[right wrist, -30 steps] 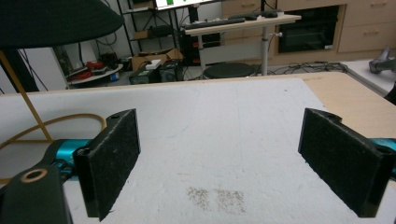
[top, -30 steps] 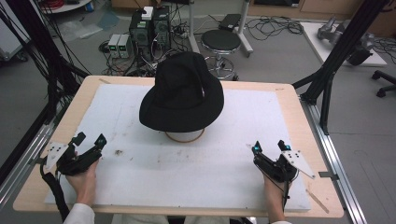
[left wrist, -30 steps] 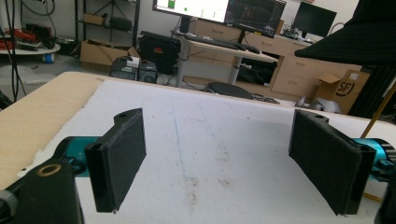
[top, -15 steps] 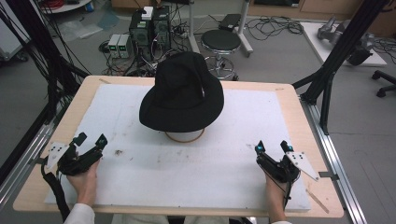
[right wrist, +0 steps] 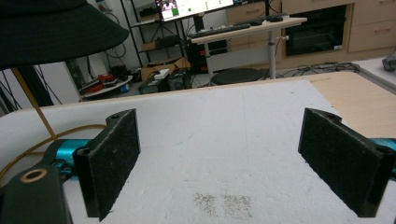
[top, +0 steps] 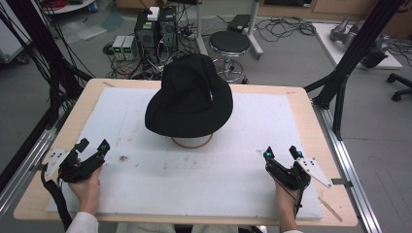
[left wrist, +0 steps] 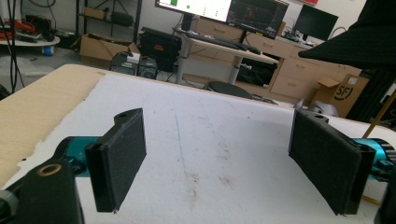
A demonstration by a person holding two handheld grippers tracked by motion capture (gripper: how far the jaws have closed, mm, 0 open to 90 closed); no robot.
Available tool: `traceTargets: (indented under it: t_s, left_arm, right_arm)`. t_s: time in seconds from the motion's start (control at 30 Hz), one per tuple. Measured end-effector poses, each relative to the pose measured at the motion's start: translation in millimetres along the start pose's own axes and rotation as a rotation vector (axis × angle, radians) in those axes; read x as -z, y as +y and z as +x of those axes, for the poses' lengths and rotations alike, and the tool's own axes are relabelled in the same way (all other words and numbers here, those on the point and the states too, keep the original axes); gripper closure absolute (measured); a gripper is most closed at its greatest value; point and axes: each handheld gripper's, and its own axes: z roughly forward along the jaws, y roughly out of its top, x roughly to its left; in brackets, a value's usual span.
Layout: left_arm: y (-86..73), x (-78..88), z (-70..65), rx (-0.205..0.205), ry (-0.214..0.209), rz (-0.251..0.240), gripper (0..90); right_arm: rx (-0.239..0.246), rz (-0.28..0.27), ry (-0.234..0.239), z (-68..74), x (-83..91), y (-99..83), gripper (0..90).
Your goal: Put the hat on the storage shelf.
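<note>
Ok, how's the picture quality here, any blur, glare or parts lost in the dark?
High view: soft and somewhat low in detail; the black hat reads as a nearly flat dark shape, and the white mat is evenly lit with no harsh glare. Left gripper view: the pads are fairly sharp, the far monitor is blown out. Right gripper view: the hat brim is dark overhead.

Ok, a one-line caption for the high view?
Black hat on a stand, with left gripper and right gripper open at the table's near corners.
</note>
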Motion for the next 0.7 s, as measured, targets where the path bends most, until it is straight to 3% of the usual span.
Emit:
traceTargets:
  t_s: [0.7]
  left_arm:
    - [-0.9,0.5,1.0,0.005,0.004,0.004,19.3]
  right_arm:
    - [0.010,0.011,0.019,0.8,-1.8,-0.9,12.0]
